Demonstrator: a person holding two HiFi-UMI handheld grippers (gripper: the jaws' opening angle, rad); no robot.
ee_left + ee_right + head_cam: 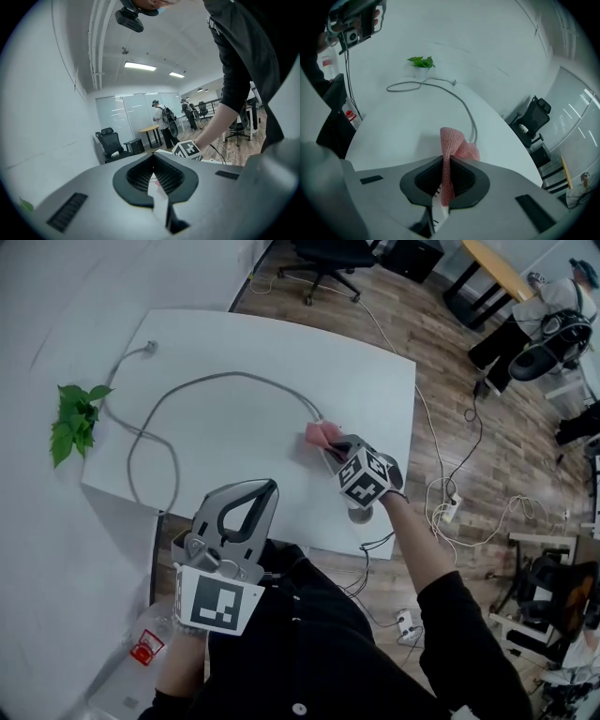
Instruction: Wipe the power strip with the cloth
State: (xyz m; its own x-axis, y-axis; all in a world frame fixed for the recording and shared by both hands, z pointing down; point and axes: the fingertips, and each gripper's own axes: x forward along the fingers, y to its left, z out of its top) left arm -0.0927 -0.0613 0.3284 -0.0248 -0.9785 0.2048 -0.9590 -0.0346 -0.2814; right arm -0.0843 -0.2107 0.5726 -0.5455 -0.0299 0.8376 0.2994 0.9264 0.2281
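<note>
A pink cloth (322, 435) lies bunched on the white table (234, 352) near its right front corner. My right gripper (336, 448) is shut on it. In the right gripper view, the cloth (451, 150) stands up as a fold between the shut jaws of that gripper (449, 165). A grey cable (211, 381) loops across the table and ends at the cloth. The power strip itself is hidden under the cloth and gripper. My left gripper (265, 489) hangs off the table's front edge near my body. In its own view this left gripper (153, 164) is shut on nothing and points into the room.
A small green plant (75, 418) stands at the table's left edge. A bottle with a red label (145, 645) sits low at the left. Loose white cords (450, 507) lie on the wood floor to the right. An office chair (328, 254) stands behind the table.
</note>
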